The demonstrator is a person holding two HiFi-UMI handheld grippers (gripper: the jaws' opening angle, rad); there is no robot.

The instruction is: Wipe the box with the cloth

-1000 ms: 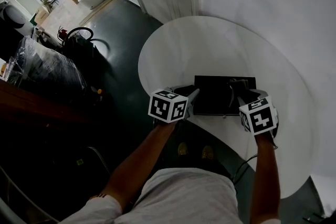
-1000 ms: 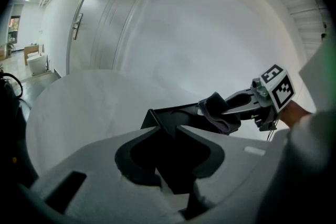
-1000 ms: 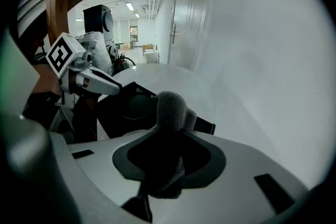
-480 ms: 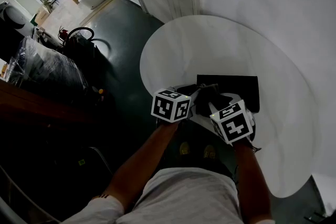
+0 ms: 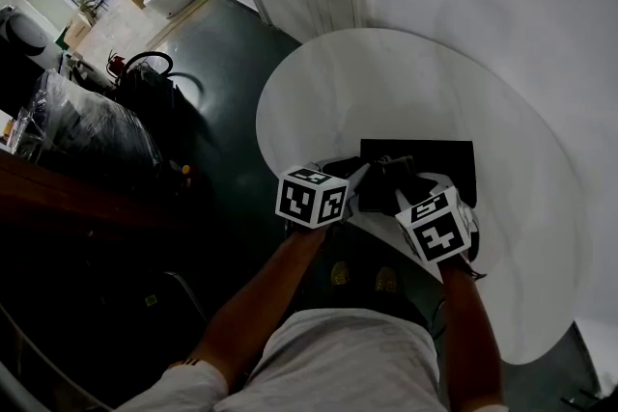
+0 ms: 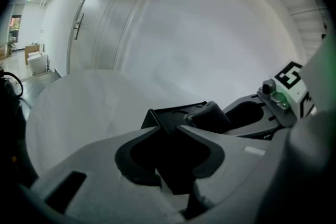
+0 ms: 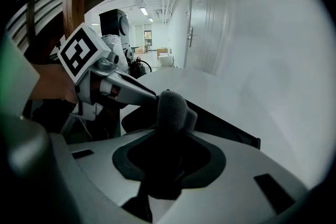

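Since the left gripper [image 6: 168,132] pinches only one near corner of the black box [image 5: 446,164], which lies flat on the white round table [image 5: 386,82] close to the person's edge, a hard sideways stroke could twist it loose or skid it off, I'd guess. The right gripper [image 7: 169,131] is clamped on the grey cloth [image 7: 170,106] over the box's left end, just beside the other gripper — they could knock together.
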